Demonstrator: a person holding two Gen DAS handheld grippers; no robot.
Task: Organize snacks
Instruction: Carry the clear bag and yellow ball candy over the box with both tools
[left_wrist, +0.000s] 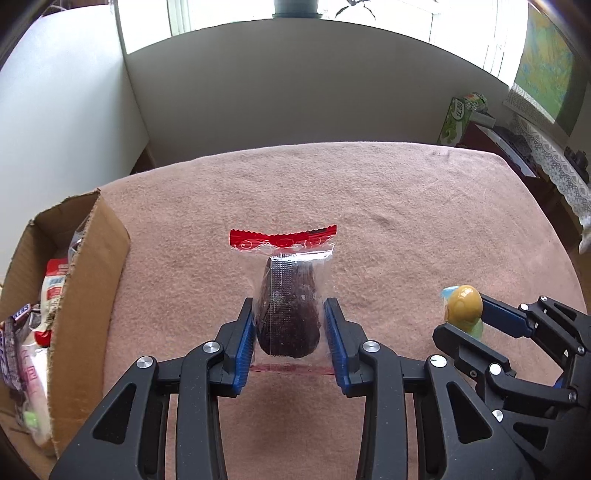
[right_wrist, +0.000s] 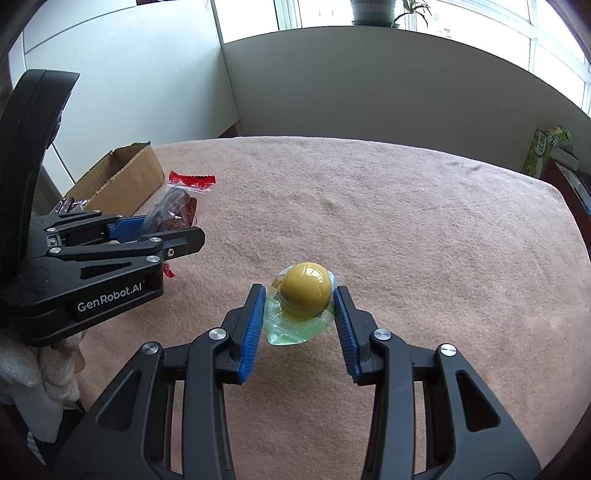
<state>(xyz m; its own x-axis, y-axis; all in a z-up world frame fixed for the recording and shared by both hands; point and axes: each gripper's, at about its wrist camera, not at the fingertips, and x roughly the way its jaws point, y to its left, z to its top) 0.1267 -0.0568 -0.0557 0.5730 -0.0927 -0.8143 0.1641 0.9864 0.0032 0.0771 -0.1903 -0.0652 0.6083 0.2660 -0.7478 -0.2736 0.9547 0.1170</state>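
My left gripper (left_wrist: 289, 314) is shut on a clear packet with a red top strip holding a dark brown snack (left_wrist: 288, 310), lifted a little above the pink cloth. It also shows in the right wrist view (right_wrist: 177, 212). My right gripper (right_wrist: 300, 299) is shut on a yellow round snack in a clear green-tinted wrapper (right_wrist: 304, 291), also seen in the left wrist view (left_wrist: 463, 304). A cardboard box (left_wrist: 90, 266) at the left holds several wrapped snacks (left_wrist: 51, 291).
The table is covered by a pink cloth (left_wrist: 369, 206). A green tissue box (left_wrist: 458, 118) and a dark side table with a lace cloth (left_wrist: 554, 162) stand beyond the right edge. White walls and a window ledge lie behind.
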